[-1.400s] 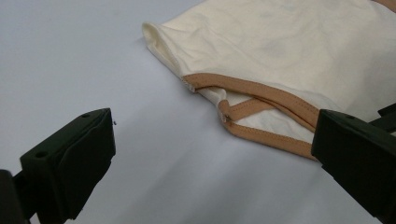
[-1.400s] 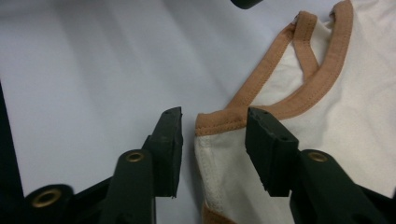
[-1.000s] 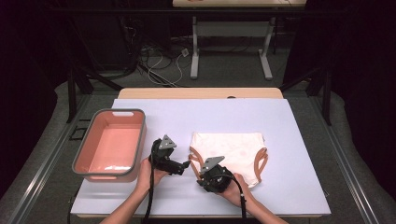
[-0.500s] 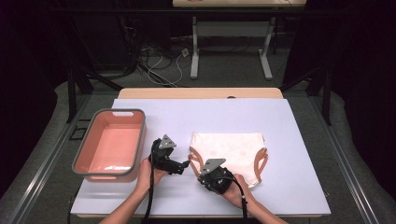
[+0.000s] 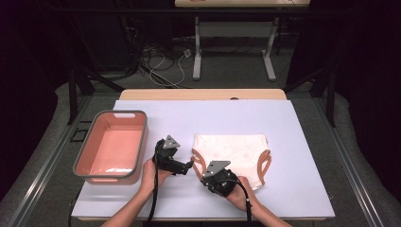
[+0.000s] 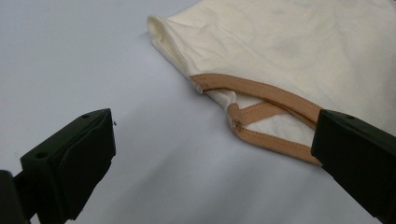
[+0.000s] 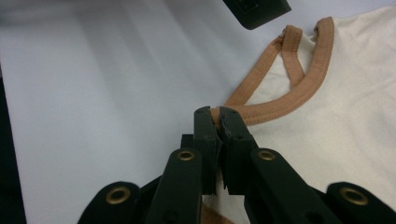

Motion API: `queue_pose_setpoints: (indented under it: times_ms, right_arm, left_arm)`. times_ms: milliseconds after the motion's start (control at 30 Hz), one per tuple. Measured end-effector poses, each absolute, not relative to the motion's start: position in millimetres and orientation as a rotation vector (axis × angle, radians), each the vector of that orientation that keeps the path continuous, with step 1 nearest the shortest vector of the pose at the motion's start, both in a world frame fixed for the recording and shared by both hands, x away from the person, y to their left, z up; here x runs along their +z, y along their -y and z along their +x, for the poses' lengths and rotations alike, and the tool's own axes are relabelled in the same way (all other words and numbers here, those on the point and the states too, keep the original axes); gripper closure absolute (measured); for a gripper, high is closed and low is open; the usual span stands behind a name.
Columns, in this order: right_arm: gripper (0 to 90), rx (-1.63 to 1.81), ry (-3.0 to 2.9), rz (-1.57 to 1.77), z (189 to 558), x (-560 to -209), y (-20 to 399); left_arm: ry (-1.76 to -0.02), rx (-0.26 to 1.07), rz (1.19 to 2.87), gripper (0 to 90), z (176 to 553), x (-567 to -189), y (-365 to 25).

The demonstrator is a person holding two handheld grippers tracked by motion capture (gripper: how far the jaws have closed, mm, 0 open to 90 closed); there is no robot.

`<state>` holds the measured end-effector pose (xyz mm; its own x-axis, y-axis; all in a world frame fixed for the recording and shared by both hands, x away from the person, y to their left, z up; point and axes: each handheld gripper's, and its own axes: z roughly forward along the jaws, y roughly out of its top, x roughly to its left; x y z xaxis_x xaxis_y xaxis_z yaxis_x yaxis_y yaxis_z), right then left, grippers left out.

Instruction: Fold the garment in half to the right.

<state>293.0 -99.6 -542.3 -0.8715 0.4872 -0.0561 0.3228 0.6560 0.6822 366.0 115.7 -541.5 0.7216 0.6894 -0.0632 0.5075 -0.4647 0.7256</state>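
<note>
Bare pale-lilac table surface [image 5: 227, 118] lies open behind and right of the cream orange-trimmed garment [image 5: 236, 153]. Left of it, the left gripper [image 5: 189, 166] stands just beside, then the pink grey-rimmed plastic tub [image 5: 139, 142] blocks passage.

Table [image 5: 302, 142] brightly lit from above, surroundings dark; soft shadows; close views sharp, no glare.

My cream garment [image 5: 234, 153] with tan trim [image 7: 280, 109] lies flat on the table, right of centre, its waist edge towards twelve o'clock, its trimmed leg openings towards six o'clock.
</note>
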Motion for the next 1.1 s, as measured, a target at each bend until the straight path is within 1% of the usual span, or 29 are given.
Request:
queue_pose_setpoints:
  times_ms: [267,433,600,900,1000,1033,1067,1100]
  right_arm:
    - [86.7,1.021,-2.632,0.667,292,-543,99]
    - [86.6,1.026,-2.634,0.664,292,-543,99]
    - [86.6,1.016,-2.628,0.672,291,-542,99]
    - [86.6,1.022,-2.616,0.655,291,-542,99]
    - [86.6,1.023,-2.612,0.654,291,-543,98]
    - [86.6,1.021,-2.614,0.659,291,-543,98]
    - [86.6,1.021,-2.614,0.659,291,-543,98]
    - [86.6,1.021,-2.610,0.663,290,-543,98]
  left_arm:
    - [-0.904,0.302,2.180,0.0,376,-543,-109]
    - [-0.926,0.267,2.172,0.2,384,-542,-103]
    - [-0.913,0.292,2.179,0.1,392,-539,-98]
    - [-0.958,0.265,2.162,0.2,414,-538,-92]
    - [-0.968,0.280,2.155,4.0,422,-539,-87]
    - [-0.965,0.282,2.162,8.2,425,-539,-85]
    - [-0.966,0.290,2.161,8.2,427,-539,-84]
    - [-0.964,0.295,2.157,11.8,428,-538,-82]
